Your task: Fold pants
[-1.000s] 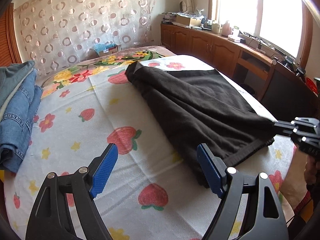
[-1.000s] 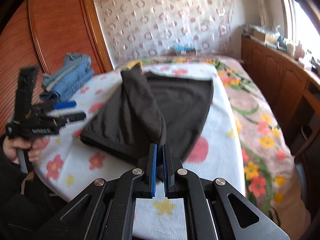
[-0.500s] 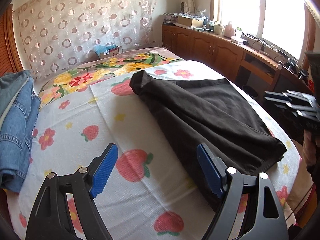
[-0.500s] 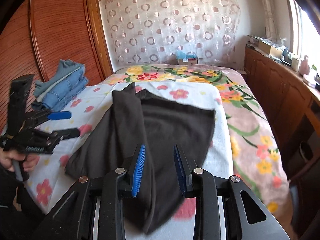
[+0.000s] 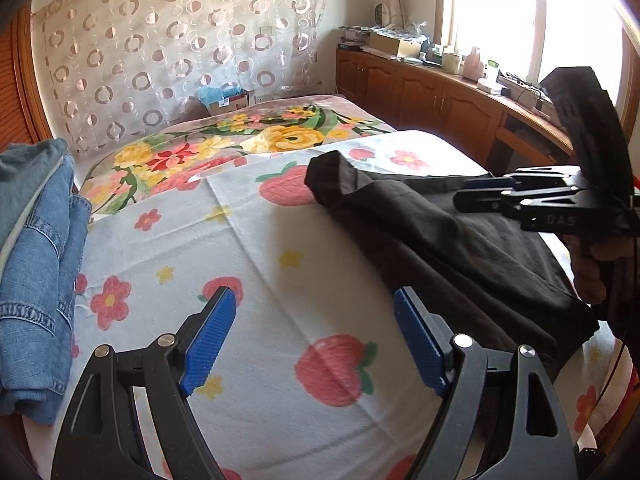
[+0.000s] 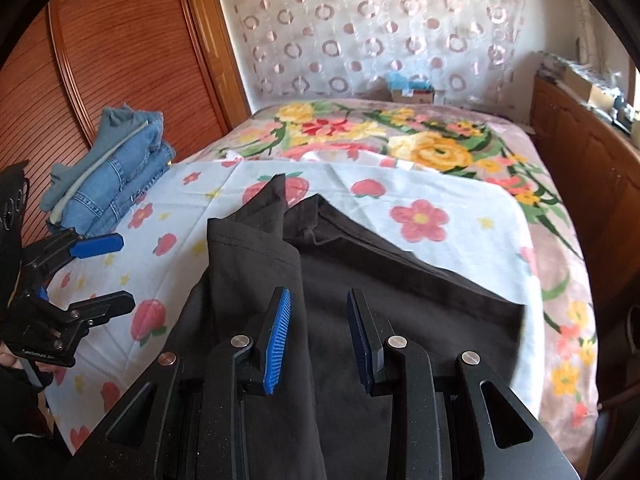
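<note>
Strawberry-print sheet (image 6: pixel 472 240) covers the bed; soft black pants (image 6: pixel 400 304) lie folded lengthwise, long axis running toward the curtain. Left gripper (image 5: pixel 312 340) gapes empty over the sheet. Right gripper (image 6: pixel 318 336) is parted above the pants, gripping nothing.

My left wrist cam: low over bed (image 5: pixel 248 240), angled down toward curtain wall. Right cam: same heading, closer over black pants (image 6: pixel 400 300). Both share pants, jeans stack (image 5: pixel 36 260).
</note>
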Demonstrator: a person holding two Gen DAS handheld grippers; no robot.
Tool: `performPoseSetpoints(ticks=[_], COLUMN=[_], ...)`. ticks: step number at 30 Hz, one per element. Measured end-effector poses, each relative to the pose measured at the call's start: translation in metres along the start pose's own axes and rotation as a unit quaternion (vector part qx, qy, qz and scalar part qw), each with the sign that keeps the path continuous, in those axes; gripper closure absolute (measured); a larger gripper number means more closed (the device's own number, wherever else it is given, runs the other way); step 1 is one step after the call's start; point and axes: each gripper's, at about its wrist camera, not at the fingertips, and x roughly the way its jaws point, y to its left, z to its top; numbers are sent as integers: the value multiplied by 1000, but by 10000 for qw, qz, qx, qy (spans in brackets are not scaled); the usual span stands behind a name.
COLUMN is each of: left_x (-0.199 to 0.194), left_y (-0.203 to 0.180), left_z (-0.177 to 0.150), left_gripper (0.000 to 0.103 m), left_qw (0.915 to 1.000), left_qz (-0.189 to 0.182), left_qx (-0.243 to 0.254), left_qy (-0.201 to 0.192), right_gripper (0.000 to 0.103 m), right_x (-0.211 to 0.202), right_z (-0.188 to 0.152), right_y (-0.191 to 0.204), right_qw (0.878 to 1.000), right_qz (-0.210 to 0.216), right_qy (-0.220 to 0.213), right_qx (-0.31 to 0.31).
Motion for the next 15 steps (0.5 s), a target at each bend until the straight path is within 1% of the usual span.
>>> performPoseSetpoints(ticks=[5, 6, 7, 9, 10, 13, 15], left_x=[2, 2, 1, 0, -1, -7, -11], left_y=[10, 12, 13, 15, 16, 17, 19], left_z=[-4, -6, -6, -8, -8, -9, -9], left_gripper=[21, 21, 21, 21, 21, 21, 21], left_qw=[9999, 9999, 9998, 9997, 9997, 9996, 9996], left_qz=[-87, -113, -134, -160, -161, -157, -136], left_qx=[-106, -125, -135, -165, -174, -194, -189], left_qy=[6, -1, -11, -27, -38, -100, -165], right_gripper=[72, 74, 79, 96, 99, 101, 101], right_x=[16, 18, 18, 24, 23, 11, 5], right_z=[6, 7, 9, 12, 13, 17, 18], right_y=[1, 1, 2, 9, 11, 18, 25], right_qw=[9995, 9994, 9992, 9987, 9988, 9992, 9986], right_qz=[118, 130, 183, 282, 265, 319, 485], right_qy=[292, 332, 356, 426, 405, 191, 105], right_qx=[-43, -36, -28, -64, -97, -156, -203])
